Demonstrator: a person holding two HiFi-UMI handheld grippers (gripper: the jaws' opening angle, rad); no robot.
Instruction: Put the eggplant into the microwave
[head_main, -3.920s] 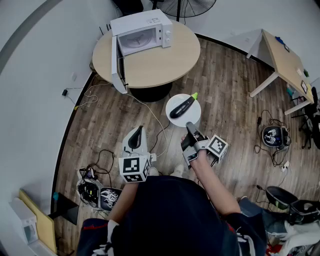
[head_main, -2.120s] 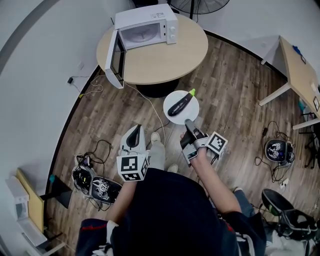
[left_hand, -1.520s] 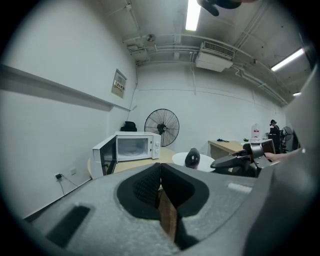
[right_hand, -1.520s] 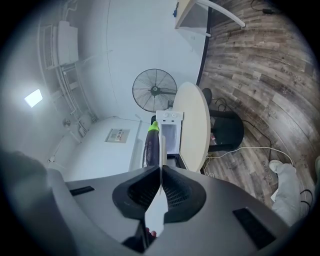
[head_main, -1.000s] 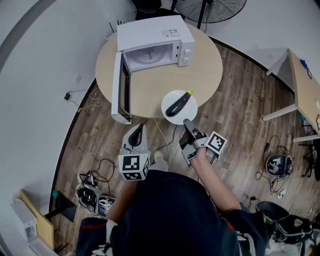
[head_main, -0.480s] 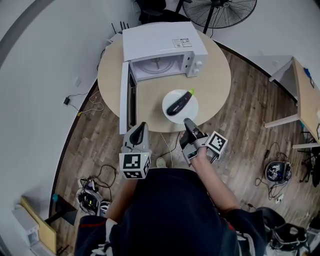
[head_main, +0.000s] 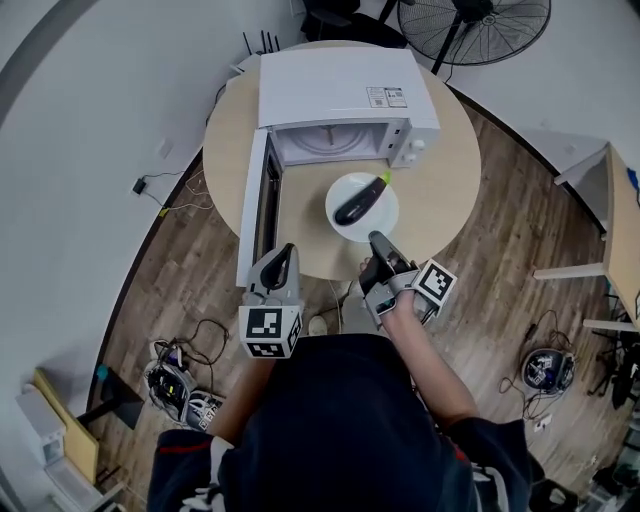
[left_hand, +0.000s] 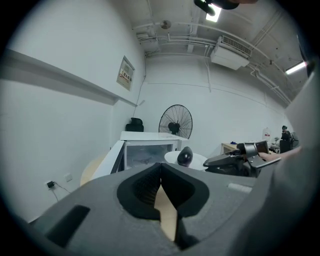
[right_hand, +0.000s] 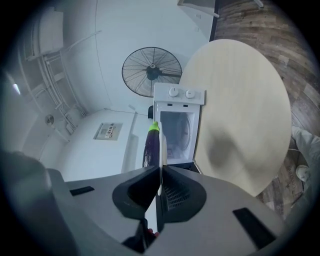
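Your right gripper (head_main: 377, 242) is pinching the near rim of the white plate (head_main: 383, 220), jaws clamped on its thin edge. The eggplant (head_main: 357, 204) lies diagonally across that plate, green stem toward the microwave (head_main: 340, 88). The plate is over the round table (head_main: 445, 190), just in front of the oven's open mouth. I cannot tell whether it rests on the tabletop or hangs just above it. Your left gripper (head_main: 283, 254) has its jaws pressed together on nothing and hovers at the table's edge, beside the free end of the open door (head_main: 262, 212).

The step in hand, as I judge it, is carrying plate and eggplant into the cavity. You hold the plate by one edge only, so the far side will want to droop. Keep your wrist level, or tip the far rim a touch upward, so the eggplant doesn't roll off. It looks smooth and rounded, and nothing on the plate would stop it.

Go in slowly, centred on the opening, and lift the plate over the sill before pushing forward. The door stands out on the left, so hold the left gripper clear of the plate's path. Set the plate flat on the oven floor before you loosen your grip.
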